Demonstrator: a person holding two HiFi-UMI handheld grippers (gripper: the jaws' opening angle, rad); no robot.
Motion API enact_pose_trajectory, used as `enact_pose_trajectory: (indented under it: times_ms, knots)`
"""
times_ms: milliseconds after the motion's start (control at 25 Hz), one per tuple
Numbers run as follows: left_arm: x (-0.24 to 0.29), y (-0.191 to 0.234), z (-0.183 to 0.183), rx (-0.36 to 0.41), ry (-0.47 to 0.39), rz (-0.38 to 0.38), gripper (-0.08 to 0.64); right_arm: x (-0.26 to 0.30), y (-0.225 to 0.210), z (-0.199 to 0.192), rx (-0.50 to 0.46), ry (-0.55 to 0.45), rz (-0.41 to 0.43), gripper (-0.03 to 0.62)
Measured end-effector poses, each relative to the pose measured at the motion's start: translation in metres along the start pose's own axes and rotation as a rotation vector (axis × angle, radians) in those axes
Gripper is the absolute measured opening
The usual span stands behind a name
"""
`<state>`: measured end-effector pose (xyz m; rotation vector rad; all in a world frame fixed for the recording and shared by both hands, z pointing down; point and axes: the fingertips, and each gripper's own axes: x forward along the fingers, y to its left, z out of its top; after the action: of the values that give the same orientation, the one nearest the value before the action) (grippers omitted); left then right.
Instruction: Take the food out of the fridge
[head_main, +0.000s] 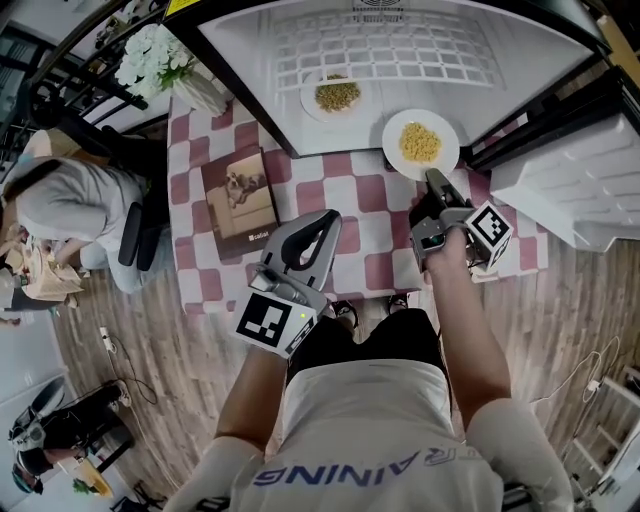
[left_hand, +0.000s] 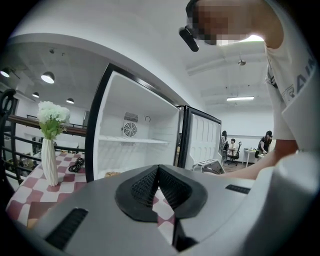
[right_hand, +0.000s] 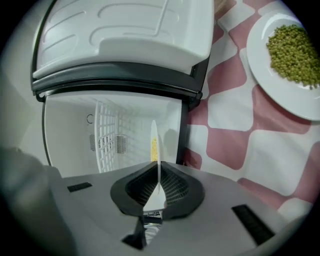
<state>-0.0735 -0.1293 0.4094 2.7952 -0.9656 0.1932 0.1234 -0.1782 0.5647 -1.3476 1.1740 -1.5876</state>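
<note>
Right hand-held gripper (right_hand: 158, 172): clenched on the near rim of a white plate of yellow food (head_main: 420, 143). The plate runs edge-on between its pads in the right gripper view. The plate extends straight ahead of the jaws, at the front lip of the open fridge (head_main: 250, 40), partly over the checked desk (head_main: 360, 215).

Left hand-held gripper (left_hand: 158, 172): jaws pressed together, nothing between them. It is held over the desk, left of the gripped plate and apart from it.

Plate of olive-brown food (head_main: 338, 95): on the fridge floor, beyond both hand-held grippers.

Plate of green peas (right_hand: 295, 55): on the desk below the fridge door (right_hand: 125, 35).
</note>
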Motion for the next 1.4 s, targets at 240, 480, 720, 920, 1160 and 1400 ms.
enact_pose_trajectory:
  times_ms: [240,480,720,920,1160,1400]
  knots:
    - [-0.013,-0.002,0.001,0.015,0.001,-0.06,0.007,-0.047,-0.003,-0.03,-0.002,0.026,0.0,0.031]
    - [-0.018,-0.009,-0.004,0.018,-0.002,-0.065,0.007,-0.075,-0.025,-0.047,-0.029,0.077,-0.022,0.031]
    - [-0.019,-0.032,-0.012,0.012,0.018,-0.036,0.006,-0.098,-0.059,-0.046,-0.043,0.149,-0.081,0.031]
    - [-0.023,-0.052,-0.02,0.002,0.04,0.014,0.008,-0.105,-0.081,-0.048,-0.068,0.225,-0.12,0.032]
    - [-0.026,-0.074,-0.024,0.008,0.051,0.03,0.007,-0.114,-0.103,-0.052,-0.081,0.266,-0.163,0.032]
    - [-0.03,-0.081,-0.031,0.011,0.06,0.041,0.008,-0.116,-0.114,-0.053,-0.118,0.272,-0.172,0.032]
